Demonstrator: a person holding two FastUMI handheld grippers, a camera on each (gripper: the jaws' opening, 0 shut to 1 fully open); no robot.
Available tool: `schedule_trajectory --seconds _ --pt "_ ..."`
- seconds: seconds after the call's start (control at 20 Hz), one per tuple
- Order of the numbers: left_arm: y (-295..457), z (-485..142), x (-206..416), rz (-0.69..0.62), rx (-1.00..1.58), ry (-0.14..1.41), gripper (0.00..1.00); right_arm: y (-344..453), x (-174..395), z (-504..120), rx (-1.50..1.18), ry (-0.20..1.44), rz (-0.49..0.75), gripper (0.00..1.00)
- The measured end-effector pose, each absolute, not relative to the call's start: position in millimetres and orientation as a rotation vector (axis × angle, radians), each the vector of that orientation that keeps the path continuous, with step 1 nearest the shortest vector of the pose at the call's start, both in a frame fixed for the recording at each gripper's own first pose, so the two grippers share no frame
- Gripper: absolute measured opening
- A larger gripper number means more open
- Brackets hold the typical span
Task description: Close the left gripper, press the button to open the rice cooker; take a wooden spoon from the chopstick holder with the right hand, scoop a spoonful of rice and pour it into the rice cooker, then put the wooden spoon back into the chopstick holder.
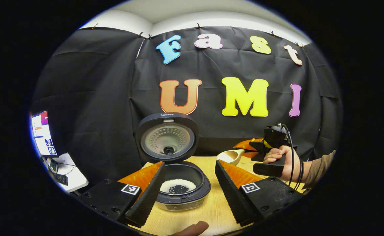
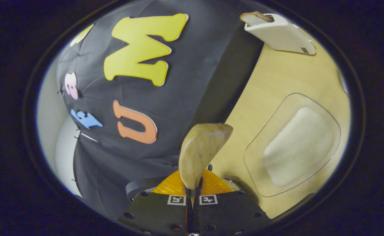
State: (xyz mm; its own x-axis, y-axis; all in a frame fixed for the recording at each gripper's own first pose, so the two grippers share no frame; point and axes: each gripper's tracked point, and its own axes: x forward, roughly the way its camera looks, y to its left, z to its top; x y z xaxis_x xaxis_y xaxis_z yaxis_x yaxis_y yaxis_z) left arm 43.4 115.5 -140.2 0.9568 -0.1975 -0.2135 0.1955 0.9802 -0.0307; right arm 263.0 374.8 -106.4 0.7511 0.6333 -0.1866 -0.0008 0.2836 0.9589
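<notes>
The rice cooker [image 1: 182, 196] stands on the wooden table with its lid [image 1: 167, 137] raised; white rice lies in the inner pot [image 1: 178, 186]. My left gripper [image 1: 190, 193] is open, its fingers either side of the cooker's front and apart from it. To the right a hand holds my right gripper [image 1: 261, 146] above the table, shut on the wooden spoon [image 1: 231, 155], whose bowl points toward the cooker. In the right gripper view the spoon [image 2: 202, 154] sticks up from the right gripper [image 2: 192, 191], turned on its side. A clear tray of rice [image 2: 298, 147] lies beside it. The white chopstick holder [image 2: 279, 32] is farther off.
A monitor [image 1: 42, 132] and a white side desk [image 1: 70, 173] are at the far left. A fingertip [image 1: 192, 227] shows at the table's near edge. Bare tabletop [image 2: 277, 75] lies between the rice tray and the chopstick holder.
</notes>
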Motion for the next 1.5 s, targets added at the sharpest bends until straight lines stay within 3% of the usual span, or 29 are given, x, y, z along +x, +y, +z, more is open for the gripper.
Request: schedule_trajectory --seconds 0.2,0.6,1.5 --pt "147 -145 35 -0.146 -0.035 0.231 0.96 436 251 -92 1.121 0.639 0.555 0.0" --pt "183 -146 35 -0.077 -0.043 0.224 0.96 512 243 -97 0.788 0.635 0.629 0.0" --pt "205 -175 55 -0.012 -0.114 0.254 0.96 518 252 -104 0.141 0.436 0.655 0.0"
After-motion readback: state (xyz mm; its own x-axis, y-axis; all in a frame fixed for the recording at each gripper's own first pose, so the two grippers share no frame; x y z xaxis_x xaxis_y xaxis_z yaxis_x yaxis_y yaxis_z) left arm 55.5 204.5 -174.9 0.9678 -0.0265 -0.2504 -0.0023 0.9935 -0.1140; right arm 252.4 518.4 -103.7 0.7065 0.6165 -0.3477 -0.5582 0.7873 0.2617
